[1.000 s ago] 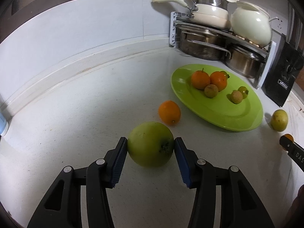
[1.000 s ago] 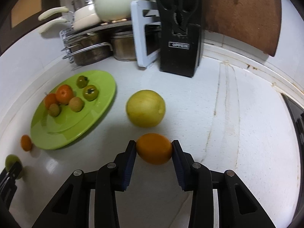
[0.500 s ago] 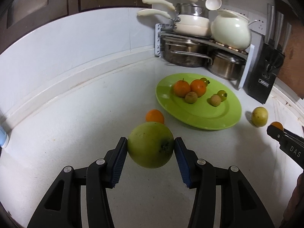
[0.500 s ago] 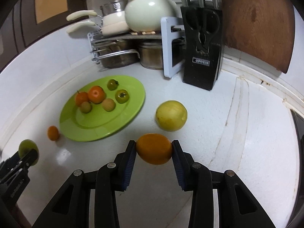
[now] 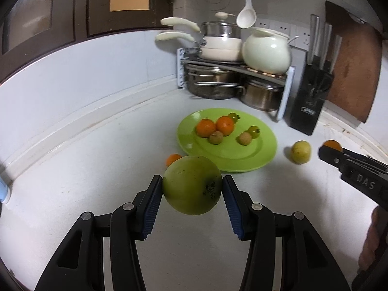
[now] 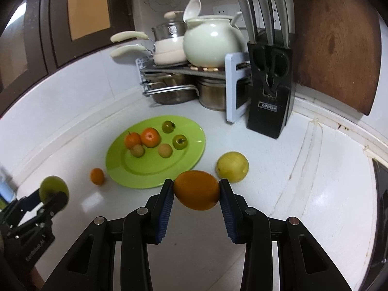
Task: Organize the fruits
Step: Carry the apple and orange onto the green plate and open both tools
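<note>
Fruits go on the green plate (image 5: 264, 150), and two of them are up in the air right now. On the left, the left gripper (image 5: 192, 189) is squeezing a big green apple (image 5: 191, 185) between its blue pads, up off the desk (image 5: 84, 165). On the right, the right gripper (image 6: 196, 191) is squeezing an orange (image 6: 197, 190) the same way, also up off the desk.

I think the job now is to carry both over the plate and set them down softly. Keep the squeeze steady, because round fruit can slip out or roll. Lower each one onto a bare spot at the near side of the plate, and let go only when it rests there.

A small orange (image 5: 172, 158) sits on the desk just beside the plate's left edge. Six small fruits (image 5: 225, 125) fill the far part of the plate, so stay off them. A yellow fruit (image 6: 232, 167) waits on the desk right of the plate. The pot rack (image 5: 232, 72) and knife block (image 6: 269, 92) stand behind, well out of the way
</note>
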Motion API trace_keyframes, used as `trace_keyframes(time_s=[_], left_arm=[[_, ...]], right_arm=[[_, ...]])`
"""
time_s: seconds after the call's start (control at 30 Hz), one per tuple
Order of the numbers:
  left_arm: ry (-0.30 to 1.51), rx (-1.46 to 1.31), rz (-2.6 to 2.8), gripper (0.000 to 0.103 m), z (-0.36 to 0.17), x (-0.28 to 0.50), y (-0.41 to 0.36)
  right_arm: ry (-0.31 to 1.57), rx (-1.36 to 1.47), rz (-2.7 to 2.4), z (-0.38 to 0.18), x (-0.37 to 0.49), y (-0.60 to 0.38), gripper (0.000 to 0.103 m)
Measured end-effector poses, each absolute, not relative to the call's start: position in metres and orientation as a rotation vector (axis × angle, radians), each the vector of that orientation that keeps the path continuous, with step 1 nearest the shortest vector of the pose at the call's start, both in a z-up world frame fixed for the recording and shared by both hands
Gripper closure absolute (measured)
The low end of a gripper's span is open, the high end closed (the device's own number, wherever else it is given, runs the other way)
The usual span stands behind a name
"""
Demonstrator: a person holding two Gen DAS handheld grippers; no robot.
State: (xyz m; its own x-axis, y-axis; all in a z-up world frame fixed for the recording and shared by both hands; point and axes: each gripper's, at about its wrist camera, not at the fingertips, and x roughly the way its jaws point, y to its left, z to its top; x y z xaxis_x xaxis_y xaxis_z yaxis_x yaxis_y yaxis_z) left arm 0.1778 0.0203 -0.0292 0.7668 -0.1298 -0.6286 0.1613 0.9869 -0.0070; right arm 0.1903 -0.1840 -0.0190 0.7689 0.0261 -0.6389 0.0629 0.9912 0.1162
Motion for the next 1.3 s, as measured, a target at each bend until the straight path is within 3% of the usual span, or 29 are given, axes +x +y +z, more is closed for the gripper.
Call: trace_keyframes(time_s=[0.73, 1.3], left_arm=[[0.694, 0.027, -0.263, 0.053, -0.008, 0.216, -0.001], [0.783, 0.036, -0.295, 0.053, -0.035, 0.279, -0.018]], right_arm=[[0.705, 0.072, 0.123, -0.009, 0.225, -0.175, 0.064], [0.783, 0.021, 0.196, -0.031, 0.283, -0.166, 0.064]])
